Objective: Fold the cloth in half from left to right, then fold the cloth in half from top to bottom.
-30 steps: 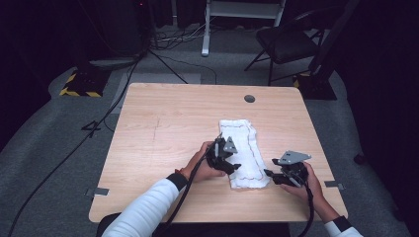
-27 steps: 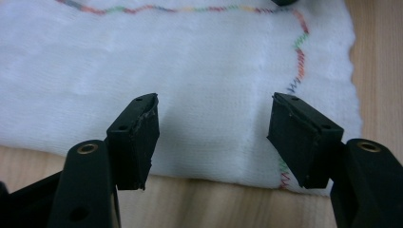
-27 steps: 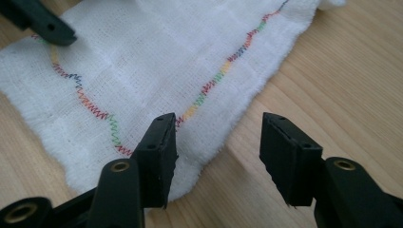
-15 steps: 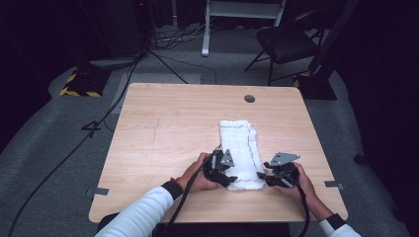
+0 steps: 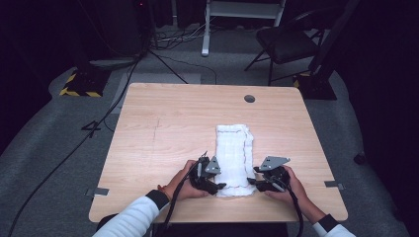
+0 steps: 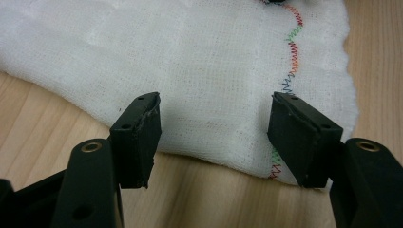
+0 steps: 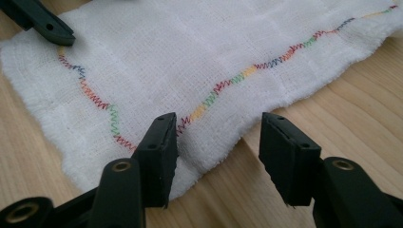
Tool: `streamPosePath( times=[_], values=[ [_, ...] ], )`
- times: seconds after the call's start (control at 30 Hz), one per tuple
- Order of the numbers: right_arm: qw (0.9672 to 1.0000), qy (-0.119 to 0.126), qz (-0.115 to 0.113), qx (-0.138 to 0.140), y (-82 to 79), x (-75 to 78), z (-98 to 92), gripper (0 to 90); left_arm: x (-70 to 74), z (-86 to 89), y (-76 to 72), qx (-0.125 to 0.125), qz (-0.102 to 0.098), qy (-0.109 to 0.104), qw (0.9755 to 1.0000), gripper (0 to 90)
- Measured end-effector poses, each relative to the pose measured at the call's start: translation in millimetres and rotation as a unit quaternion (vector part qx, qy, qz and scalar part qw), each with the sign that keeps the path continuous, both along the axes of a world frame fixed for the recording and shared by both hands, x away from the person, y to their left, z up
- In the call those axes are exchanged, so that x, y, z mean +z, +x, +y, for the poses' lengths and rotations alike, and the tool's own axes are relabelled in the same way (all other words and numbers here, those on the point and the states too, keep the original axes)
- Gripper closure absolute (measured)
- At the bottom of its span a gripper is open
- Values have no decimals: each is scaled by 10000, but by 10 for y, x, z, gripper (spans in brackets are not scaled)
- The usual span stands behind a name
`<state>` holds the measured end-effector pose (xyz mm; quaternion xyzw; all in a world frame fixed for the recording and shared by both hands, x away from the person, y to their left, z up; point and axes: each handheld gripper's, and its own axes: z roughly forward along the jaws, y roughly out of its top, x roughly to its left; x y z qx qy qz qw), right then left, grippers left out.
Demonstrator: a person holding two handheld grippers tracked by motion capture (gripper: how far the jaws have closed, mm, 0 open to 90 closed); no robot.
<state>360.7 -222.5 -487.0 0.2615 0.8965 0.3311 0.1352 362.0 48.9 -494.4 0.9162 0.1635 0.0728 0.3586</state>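
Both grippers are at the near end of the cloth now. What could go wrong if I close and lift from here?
1. The right gripper straddles only the frayed edge of the cloth; one jaw stands over bare table, so it may catch just a thin strip that slips out.
2. The cloth looks folded in layers, so the open left gripper might pinch only the top layer and unfold it.
3. The two grips sit at unequal depths, so lifting could skew the cloth.

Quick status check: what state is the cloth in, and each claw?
White cloth: folded into a long strip, flat on the table, near end between the claws.
Left claw: open, jaws over the cloth's near edge, not pinching.
Right claw: open at the cloth's corner; jaws have just been opening, nothing pinched.
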Motion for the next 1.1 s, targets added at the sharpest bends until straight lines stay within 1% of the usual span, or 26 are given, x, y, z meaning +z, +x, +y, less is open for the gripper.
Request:
streamPosePath(
  times=[0.13, 0.2, 0.27, 0.3, 0.33, 0.37, 0.4, 0.47, 0.57, 0.6, 0.63, 0.7, 0.73, 0.8, 0.87, 0.9, 0.97, 1.0, 1.03, 1.07, 1.1],
  values=[
    [10000, 10, -16, 87, -35, -4, 47, 469, -7, 50, -66, 75, -22, -36, 10000, 355],
    [10000, 6, -26, 95, -41, -4, 51, 463, -3, 58, -97, 144, -33, -26, 9999, 352],
    [9999, -2, -34, 116, -51, -5, 58, 433, 13, 61, -108, 150, -27, 28, 9999, 349],
    [9999, -24, -55, 120, -53, -3, 63, 426, 22, 62, -112, 177, -41, 43, 9998, 336],
    [9999, -48, -72, 124, -52, 2, 67, 415, 37, 71, -112, 168, -5, 80, 9998, 288],
    [9998, -83, -96, 137, -47, 8, 70, 406, 46, 87, -113, 170, 20, 45, 9998, 248],
    [9998, -90, -103, 133, -45, 18, 73, 402, 65, 111, -117, 171, 33, 46, 9998, 249],
    [9997, -41, -183, 142, -24, 72, 50, 403, 110, 155, -103, 193, -28, -3, 9998, 242],
    [9996, 143, -248, 15, 15, 160, -24, 402, 204, 218, -20, 351, -51, -158, 9992, 233],
    [9994, 200, -296, -30, 33, 188, -54, 403, 231, 232, 11, 391, -25, -192, 9990, 227],
    [9992, 222, -323, -100, 52, 218, -86, 402, 253, 245, 41, 419, -51, -203, 9989, 220],
    [9986, 306, -388, -190, 98, 272, -149, 400, 287, 260, 105, 452, -95, -147, 9988, 220],
    [9983, 330, -422, -232, 122, 297, -179, 401, 303, 267, 142, 429, -69, -113, 9990, 225],
    [9975, 355, -520, -324, 179, 345, -231, 410, 333, 264, 214, 469, -136, -91, 9988, 231],
    [9966, 396, -604, -401, 255, 385, -258, 418, 352, 246, 299, 518, -181, -25, 9985, 229],
    [9964, 391, -617, -441, 301, 401, -265, 418, 354, 232, 342, 574, -247, -20, 9980, 229],
    [9961, 401, -623, -479, 399, 423, -264, 428, 363, 206, 451, 622, -221, 38, 9978, 227],
    [9960, 375, -638, -507, 445, 431, -253, 432, 365, 192, 503, 667, -260, 11, 9974, 226],
    [9962, 383, -596, -515, 496, 436, -238, 433, 371, 175, 553, 697, -329, 80, 9970, 227],
    [9963, 383, -553, -530, 543, 442, -223, 435, 373, 159, 610, 726, -324, 104, 9968, 226],
    [9962, 392, -562, -537, 587, 448, -208, 441, 376, 147, 668, 763, -293, 75, 9966, 226]
  ],
)
